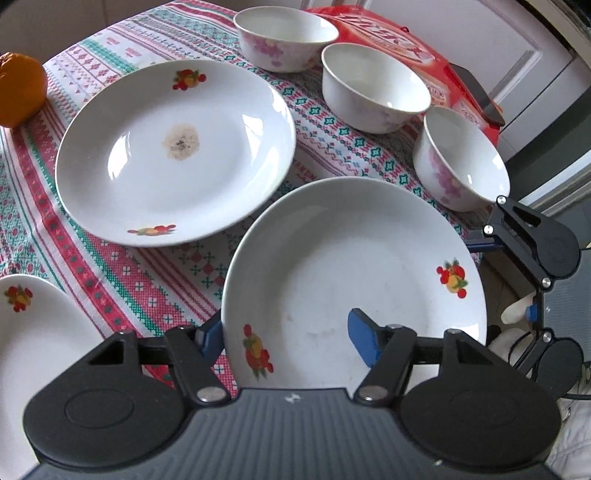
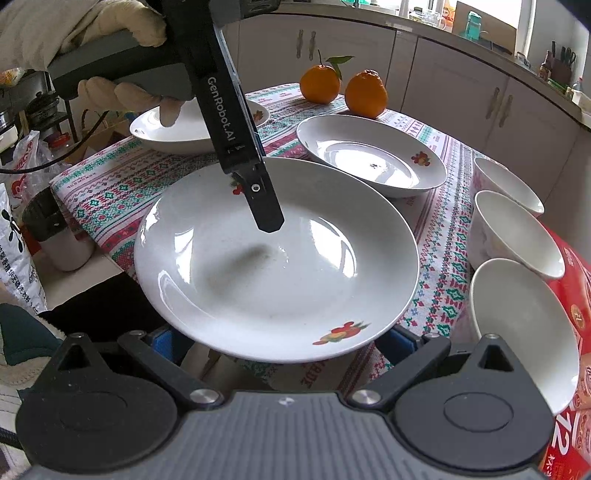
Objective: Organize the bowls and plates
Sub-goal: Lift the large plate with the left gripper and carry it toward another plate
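A white fruit-print plate (image 1: 351,277) (image 2: 277,266) lies at the table's near edge, overhanging it. My left gripper (image 1: 288,338) straddles its rim: one blue pad (image 1: 211,334) is outside the rim, the other (image 1: 364,341) hangs over the inside. In the right wrist view that inner finger (image 2: 267,210) hovers just above the plate, casting a shadow. My right gripper (image 2: 280,339) stands wide open at the plate's opposite edge, its pads low on either side. A stained plate (image 1: 173,147) (image 2: 369,155), a third plate (image 1: 29,332) (image 2: 173,129) and three bowls (image 1: 373,85) (image 2: 517,232) rest on the patterned cloth.
Two oranges (image 2: 319,83) (image 2: 365,94) sit at the far end of the table. A red box (image 1: 388,33) (image 2: 569,295) lies under the bowls, with a dark phone (image 1: 476,92) on it. A gloved hand (image 2: 122,92) holds the left gripper's handle. Kitchen cabinets stand behind.
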{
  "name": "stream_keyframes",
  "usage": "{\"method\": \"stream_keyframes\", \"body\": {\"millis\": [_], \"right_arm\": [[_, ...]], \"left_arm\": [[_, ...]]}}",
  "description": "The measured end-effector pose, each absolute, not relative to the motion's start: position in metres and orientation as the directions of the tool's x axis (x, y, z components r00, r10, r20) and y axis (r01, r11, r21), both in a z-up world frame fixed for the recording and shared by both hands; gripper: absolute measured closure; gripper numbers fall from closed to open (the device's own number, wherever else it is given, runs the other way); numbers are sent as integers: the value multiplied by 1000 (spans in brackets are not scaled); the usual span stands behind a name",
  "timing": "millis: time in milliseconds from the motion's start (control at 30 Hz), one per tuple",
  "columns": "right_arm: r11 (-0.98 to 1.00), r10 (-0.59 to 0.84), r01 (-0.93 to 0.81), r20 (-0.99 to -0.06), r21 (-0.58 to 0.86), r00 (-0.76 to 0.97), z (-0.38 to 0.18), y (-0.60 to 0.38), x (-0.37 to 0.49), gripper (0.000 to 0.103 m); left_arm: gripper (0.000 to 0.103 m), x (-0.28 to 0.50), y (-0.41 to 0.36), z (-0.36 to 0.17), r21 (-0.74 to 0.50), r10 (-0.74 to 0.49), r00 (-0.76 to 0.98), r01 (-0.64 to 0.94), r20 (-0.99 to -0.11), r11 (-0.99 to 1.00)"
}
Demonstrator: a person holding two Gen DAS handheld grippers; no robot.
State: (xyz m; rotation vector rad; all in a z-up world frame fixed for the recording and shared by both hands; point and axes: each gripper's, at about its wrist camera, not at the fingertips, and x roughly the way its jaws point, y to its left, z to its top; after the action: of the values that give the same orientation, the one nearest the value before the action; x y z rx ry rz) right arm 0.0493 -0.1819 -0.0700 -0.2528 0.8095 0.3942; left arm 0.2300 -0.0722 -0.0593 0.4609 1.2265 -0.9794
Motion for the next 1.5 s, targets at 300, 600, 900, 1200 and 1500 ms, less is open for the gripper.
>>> {"method": "stream_keyframes", "body": {"millis": [300, 600, 900, 1200, 1500], "right_arm": [[896, 260, -441, -753, -45, 604, -68, -183, 53, 0], [889, 259, -454, -755, -57, 602, -62, -181, 57, 0], [879, 276, -474, -753, -53, 597, -54, -177, 68, 0], [848, 308, -526, -743, -69, 594, -38, -165, 86, 0], [797, 346, -596, -735, -97, 583, -27, -139, 112, 0]], "left_arm": [[35, 231, -71, -59, -206, -377, 14, 817, -926, 538], [36, 232, -64, -51, -214, -402, 30, 809, -915, 548], [36, 235, -52, -38, -204, -420, 68, 796, -905, 570], [36, 242, -25, -18, -202, -445, 122, 765, -887, 612], [36, 254, 18, -3, -193, -451, 186, 717, -873, 670]]}}
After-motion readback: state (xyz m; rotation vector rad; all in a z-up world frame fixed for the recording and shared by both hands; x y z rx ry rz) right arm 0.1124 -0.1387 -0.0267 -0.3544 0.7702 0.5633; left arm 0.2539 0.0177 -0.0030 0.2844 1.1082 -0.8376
